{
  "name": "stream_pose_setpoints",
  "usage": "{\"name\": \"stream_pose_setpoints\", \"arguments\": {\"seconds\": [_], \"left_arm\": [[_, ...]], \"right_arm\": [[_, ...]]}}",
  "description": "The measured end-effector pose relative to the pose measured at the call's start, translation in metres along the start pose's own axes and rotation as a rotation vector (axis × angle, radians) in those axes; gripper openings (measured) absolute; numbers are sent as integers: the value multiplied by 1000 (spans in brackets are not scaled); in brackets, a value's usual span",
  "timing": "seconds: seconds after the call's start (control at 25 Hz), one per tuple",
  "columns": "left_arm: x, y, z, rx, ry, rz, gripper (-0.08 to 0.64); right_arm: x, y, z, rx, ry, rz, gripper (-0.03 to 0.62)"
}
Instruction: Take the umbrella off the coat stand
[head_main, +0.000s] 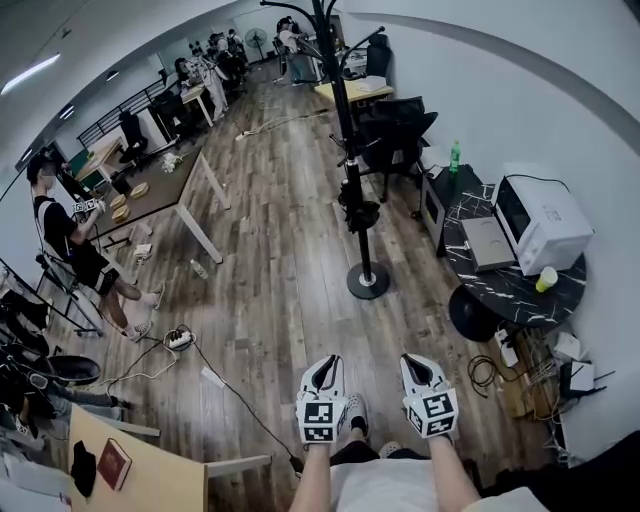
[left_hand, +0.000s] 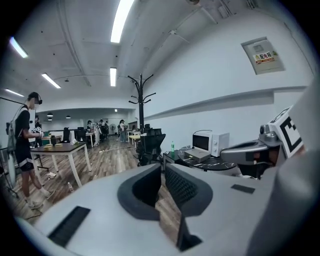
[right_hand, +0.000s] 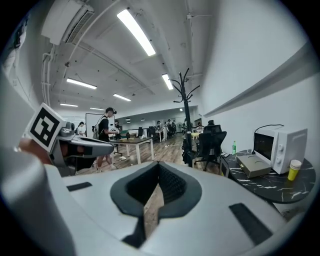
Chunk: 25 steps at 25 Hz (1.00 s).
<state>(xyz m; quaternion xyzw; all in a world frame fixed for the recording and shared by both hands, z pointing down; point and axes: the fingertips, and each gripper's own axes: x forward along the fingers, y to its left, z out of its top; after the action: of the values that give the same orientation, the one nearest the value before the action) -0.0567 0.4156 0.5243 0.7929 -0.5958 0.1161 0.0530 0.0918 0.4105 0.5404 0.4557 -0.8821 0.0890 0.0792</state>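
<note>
Left gripper (head_main: 324, 366) and right gripper (head_main: 420, 364) hang clenched, empty, over wood floor (head_main: 290, 250) facing coat stand (head_main: 351, 170).

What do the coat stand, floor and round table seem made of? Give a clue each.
Coat stand: probably black-painted metal, thin rigid pole. Floor: wood or laminate, grained planks. Round table: black marble-look top, white veins, glossy.

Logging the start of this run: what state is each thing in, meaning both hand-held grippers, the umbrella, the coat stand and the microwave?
Left hand-held gripper: shut, empty.
Right hand-held gripper: shut, empty.
Umbrella: folded, hanging on the stand.
Coat stand: upright.
Microwave: door shut.
</note>
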Motion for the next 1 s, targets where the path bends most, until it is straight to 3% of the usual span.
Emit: {"name": "stream_pose_setpoints", "arguments": {"seconds": [0.08, 0.16, 0.28, 0.4, 1.0], "left_arm": [[5, 5, 1, -6, 2, 4, 26], [11, 11, 3, -11, -1, 11, 33], [24, 19, 4, -19, 0, 10, 107], [38, 29, 5, -21, 20, 14, 118], [149, 86, 39, -1, 26, -43, 130]], "right_arm": [[7, -1, 0, -6, 11, 0, 11], [16, -2, -2, 1, 22, 11, 58], [31, -3, -4, 4, 48, 39, 97], [48, -4, -5, -1, 73, 60, 130], [153, -42, 16, -23, 138, 61, 147]]}}
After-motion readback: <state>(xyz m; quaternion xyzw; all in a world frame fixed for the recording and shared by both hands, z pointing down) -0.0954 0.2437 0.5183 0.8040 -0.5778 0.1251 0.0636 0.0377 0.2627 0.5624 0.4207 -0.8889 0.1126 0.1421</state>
